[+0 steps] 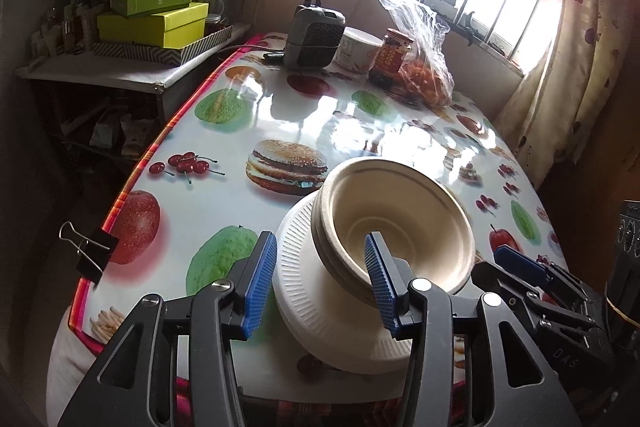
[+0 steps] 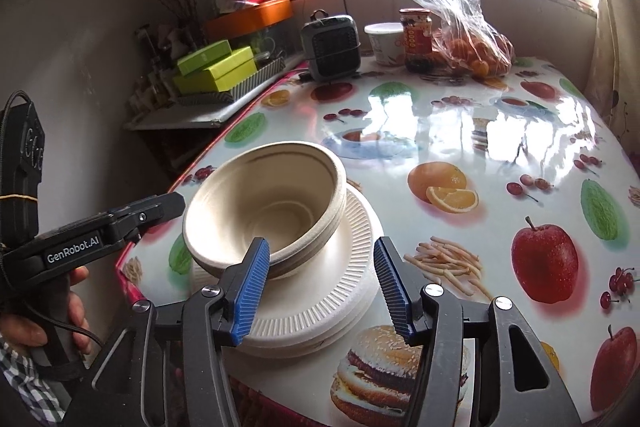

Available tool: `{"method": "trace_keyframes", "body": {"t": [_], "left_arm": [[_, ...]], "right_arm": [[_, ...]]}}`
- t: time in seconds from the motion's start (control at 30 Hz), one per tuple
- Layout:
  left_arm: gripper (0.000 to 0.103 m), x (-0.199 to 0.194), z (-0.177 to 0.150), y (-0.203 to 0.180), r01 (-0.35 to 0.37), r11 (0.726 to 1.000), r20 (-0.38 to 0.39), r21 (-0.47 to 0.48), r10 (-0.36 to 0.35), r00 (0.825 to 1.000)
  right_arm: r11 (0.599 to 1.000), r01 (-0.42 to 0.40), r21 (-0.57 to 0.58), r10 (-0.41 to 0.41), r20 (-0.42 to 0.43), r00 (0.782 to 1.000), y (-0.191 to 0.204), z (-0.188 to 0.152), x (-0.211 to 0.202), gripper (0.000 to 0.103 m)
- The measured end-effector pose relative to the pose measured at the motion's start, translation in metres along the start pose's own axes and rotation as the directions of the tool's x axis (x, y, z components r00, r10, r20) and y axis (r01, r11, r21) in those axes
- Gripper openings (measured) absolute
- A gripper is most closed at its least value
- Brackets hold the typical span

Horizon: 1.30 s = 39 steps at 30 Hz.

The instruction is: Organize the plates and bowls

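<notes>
A stack of beige paper bowls rests tilted on a stack of white ribbed paper plates near the table's front edge. My left gripper is open, its fingers either side of the bowls' near wall, one finger inside the top bowl. My right gripper is open over the plates, its left finger beside the bowls' rim. The right gripper shows at the right in the left wrist view; the left gripper shows at the left in the right wrist view.
The fruit-print tablecloth covers the table. At the far end stand a small grey heater, a white tub, a jar and a bag of oranges. A binder clip grips the left edge.
</notes>
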State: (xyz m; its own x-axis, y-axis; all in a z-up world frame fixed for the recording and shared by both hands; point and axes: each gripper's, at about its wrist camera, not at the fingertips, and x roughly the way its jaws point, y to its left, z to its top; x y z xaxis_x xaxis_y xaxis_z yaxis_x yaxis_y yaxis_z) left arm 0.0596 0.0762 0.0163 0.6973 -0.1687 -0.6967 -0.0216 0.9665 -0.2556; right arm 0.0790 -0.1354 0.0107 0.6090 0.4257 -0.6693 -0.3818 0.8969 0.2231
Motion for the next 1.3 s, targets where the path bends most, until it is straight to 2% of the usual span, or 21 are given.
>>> {"method": "trace_keyframes", "body": {"t": [0.03,0.07,0.2,0.3,0.53,0.7,0.9,1.2,1.3], "left_arm": [[0.062,-0.003,-0.003,-0.001,0.003,1.0,0.006,0.006,-0.003,1.0],[0.065,-0.006,-0.006,-0.001,0.006,1.0,0.013,0.009,-0.006,1.0],[0.066,-0.016,-0.015,-0.004,-0.008,1.0,0.039,0.024,0.007,0.999],[0.066,-0.019,-0.024,-0.008,-0.043,0.998,0.045,0.043,0.042,0.998],[0.066,-0.02,-0.045,-0.01,-0.094,0.995,0.039,0.037,0.092,0.995],[0.066,-0.026,-0.055,-0.014,-0.121,0.992,0.071,0.029,0.119,0.99],[0.066,-0.03,-0.062,-0.02,-0.153,0.987,0.081,0.047,0.149,0.986],[0.066,-0.028,-0.07,-0.023,-0.147,0.988,0.067,0.054,0.143,0.987],[0.066,-0.028,-0.073,-0.026,-0.181,0.981,0.067,0.067,0.177,0.982]], "right_arm": [[1.0,0.015,-0.003,-0.015,0.0,1.0,0.0,-0.002,-0.002,0.056],[1.0,0.025,-0.006,-0.025,0.003,1.0,0.001,-0.005,-0.004,0.057],[0.999,0.029,-0.013,-0.029,0.006,1.0,0.002,-0.014,-0.01,0.062],[0.999,0.044,-0.03,-0.044,0.009,0.999,0.005,-0.022,-0.014,0.065],[0.998,0.056,-0.029,-0.056,0.008,0.998,0.01,-0.037,-0.021,0.068],[0.998,0.051,-0.028,-0.051,0.006,0.999,0.014,-0.045,-0.022,0.074],[0.998,0.054,-0.027,-0.054,-0.004,0.999,0.019,-0.053,-0.021,0.076],[0.995,0.095,-0.026,-0.095,-0.016,0.995,0.02,-0.061,-0.018,0.077],[0.995,0.101,-0.022,-0.101,-0.019,0.995,0.02,-0.062,-0.017,0.077]]}}
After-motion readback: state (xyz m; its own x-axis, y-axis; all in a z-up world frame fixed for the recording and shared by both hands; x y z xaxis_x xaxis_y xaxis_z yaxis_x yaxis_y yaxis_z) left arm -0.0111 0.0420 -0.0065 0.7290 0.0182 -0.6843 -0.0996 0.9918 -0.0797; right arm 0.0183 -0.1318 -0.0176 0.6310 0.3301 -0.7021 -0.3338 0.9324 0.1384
